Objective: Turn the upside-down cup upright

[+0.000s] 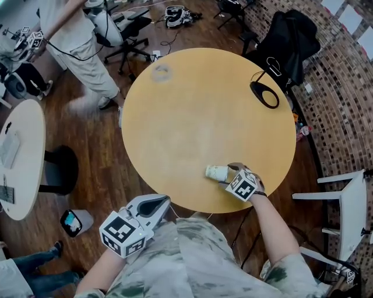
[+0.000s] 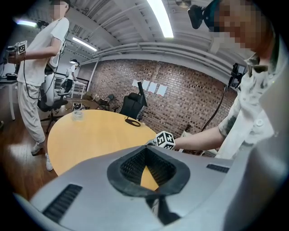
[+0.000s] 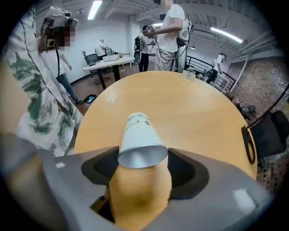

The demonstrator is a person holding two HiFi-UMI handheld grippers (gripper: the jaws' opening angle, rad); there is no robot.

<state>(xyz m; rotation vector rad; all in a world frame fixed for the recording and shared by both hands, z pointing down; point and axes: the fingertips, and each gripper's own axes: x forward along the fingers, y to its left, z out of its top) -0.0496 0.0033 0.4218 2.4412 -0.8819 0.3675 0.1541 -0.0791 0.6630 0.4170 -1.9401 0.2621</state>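
Right gripper view: cup (image 3: 137, 133) mouth between right tongs (image 3: 142, 158); head view: side only.

This is a research lab in a loft-style office. A brick wall (image 2: 180, 94) runs along the right side. The floor (image 1: 99, 169) is dark wood planks, and strip lights (image 2: 160, 18) hang under a bare ceiling with exposed beams. A round table (image 1: 198, 116) stands near, with a second one (image 1: 23, 157) to its left. Office chairs (image 1: 131, 29) stand at the far side, where recording gear (image 1: 175, 14) lies on the floor. A person (image 1: 81, 52) at the far left carries a marker cube (image 1: 36, 39). Other people stand by desks (image 3: 108, 61) further off.
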